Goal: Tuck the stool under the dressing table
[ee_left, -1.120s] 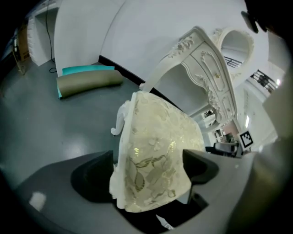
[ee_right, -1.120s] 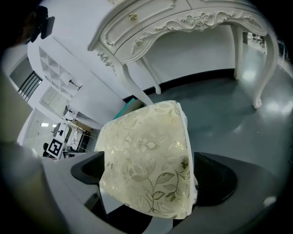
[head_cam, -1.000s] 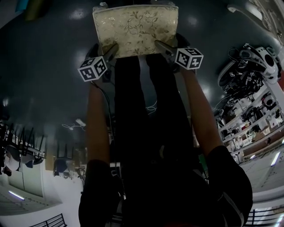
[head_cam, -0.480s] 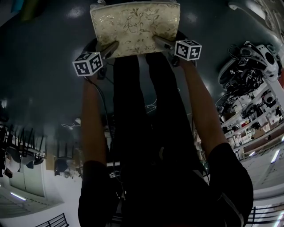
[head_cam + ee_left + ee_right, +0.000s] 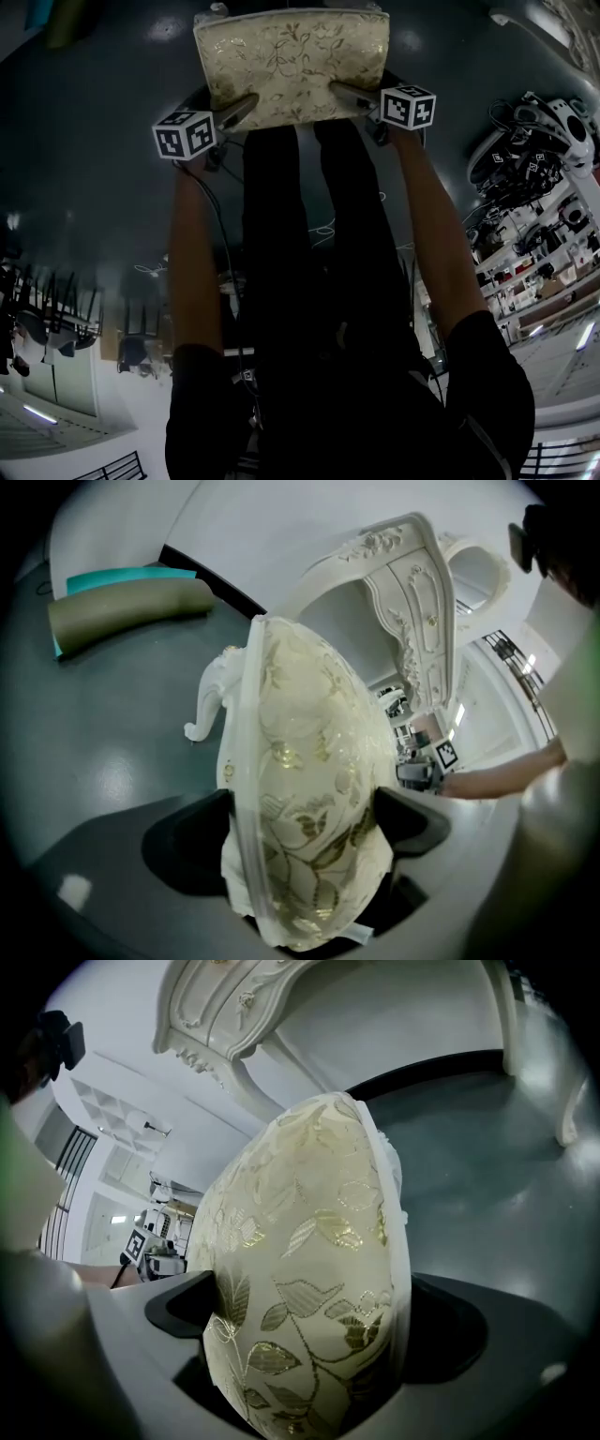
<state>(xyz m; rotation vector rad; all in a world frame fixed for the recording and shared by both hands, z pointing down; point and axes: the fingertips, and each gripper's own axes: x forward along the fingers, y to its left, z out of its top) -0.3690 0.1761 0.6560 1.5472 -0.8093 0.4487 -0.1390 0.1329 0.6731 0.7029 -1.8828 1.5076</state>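
The stool [image 5: 291, 61] has a cream cushion with a gold leaf pattern and white carved legs. In the head view it sits at the top, in front of the person's legs. My left gripper [image 5: 236, 109] is shut on the cushion's near left corner, my right gripper [image 5: 349, 95] on its near right corner. In the left gripper view the stool's cushion [image 5: 309, 789] fills the jaws, with a white stool leg [image 5: 208, 700] behind. The right gripper view shows the cushion [image 5: 309, 1269] clamped likewise. The white ornate dressing table [image 5: 403, 592] stands just beyond the stool [image 5: 244, 1002].
The floor is dark grey and glossy [image 5: 84, 141]. A rolled olive and teal mat [image 5: 127, 607] lies by the wall to the left. A white table leg [image 5: 567, 1101] stands at the right. Equipment and shelves [image 5: 534, 159] crowd the right side.
The stool and both grippers have shifted slightly to the right in the head view. Both grips stay the same.
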